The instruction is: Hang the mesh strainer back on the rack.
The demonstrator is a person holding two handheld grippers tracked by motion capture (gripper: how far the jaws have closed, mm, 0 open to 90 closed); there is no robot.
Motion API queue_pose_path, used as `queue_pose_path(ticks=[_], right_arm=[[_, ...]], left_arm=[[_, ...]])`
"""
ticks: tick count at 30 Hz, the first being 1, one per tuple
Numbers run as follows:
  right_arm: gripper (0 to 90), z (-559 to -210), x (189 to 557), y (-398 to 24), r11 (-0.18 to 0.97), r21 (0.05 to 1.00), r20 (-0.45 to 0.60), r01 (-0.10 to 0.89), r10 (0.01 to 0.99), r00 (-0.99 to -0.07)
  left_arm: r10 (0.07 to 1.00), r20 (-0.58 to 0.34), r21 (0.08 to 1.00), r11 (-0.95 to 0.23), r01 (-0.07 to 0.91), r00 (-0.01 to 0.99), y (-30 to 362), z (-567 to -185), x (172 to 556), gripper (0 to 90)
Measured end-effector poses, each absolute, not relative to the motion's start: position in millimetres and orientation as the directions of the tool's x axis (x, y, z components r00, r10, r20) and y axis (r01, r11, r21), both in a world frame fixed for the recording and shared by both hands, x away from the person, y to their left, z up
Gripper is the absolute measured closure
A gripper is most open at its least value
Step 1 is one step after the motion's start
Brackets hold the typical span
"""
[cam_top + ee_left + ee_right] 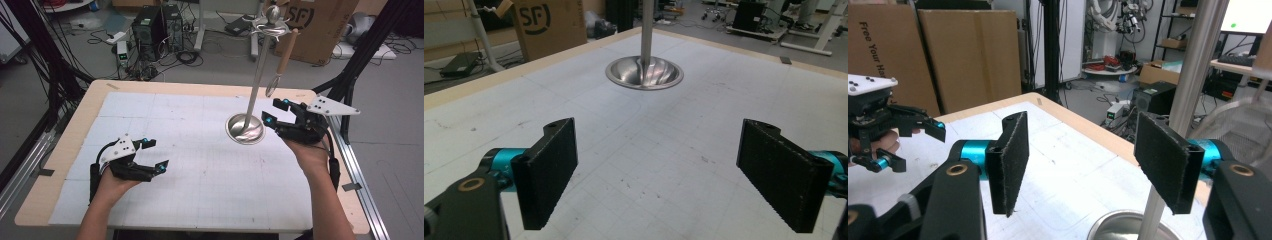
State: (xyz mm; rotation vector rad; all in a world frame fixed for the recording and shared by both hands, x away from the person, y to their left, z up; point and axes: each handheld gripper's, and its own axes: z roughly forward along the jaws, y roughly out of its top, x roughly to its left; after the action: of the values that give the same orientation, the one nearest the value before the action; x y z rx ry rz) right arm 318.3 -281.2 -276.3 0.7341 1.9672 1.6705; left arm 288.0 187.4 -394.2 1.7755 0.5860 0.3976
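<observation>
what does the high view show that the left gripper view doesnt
High view alone: the utensil with a wooden handle hanging from the top of the stand, the right gripper open beside the pole, and both forearms. Left gripper view alone: the ribbed pads of the left gripper close up, wide apart over bare table. Both: the stand's shiny round base and the white gridded tabletop.

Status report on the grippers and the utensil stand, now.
Left gripper open, idle. Right gripper open beside stand. Utensil hanging on top. Nothing in the way.
</observation>
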Motion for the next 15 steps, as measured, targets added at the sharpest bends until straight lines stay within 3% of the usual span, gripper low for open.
queue_pose_path(ticks=[15], right_arm=[[34.3, -326.2, 308.1, -290.2, 0.082, 0.985, 0.06, 0.153, 0.67, -0.74]], left_arm=[[0.574, -0.023, 0.961, -0.213, 0.177, 0.818, 184.9, -395.1, 286.2, 17.1]])
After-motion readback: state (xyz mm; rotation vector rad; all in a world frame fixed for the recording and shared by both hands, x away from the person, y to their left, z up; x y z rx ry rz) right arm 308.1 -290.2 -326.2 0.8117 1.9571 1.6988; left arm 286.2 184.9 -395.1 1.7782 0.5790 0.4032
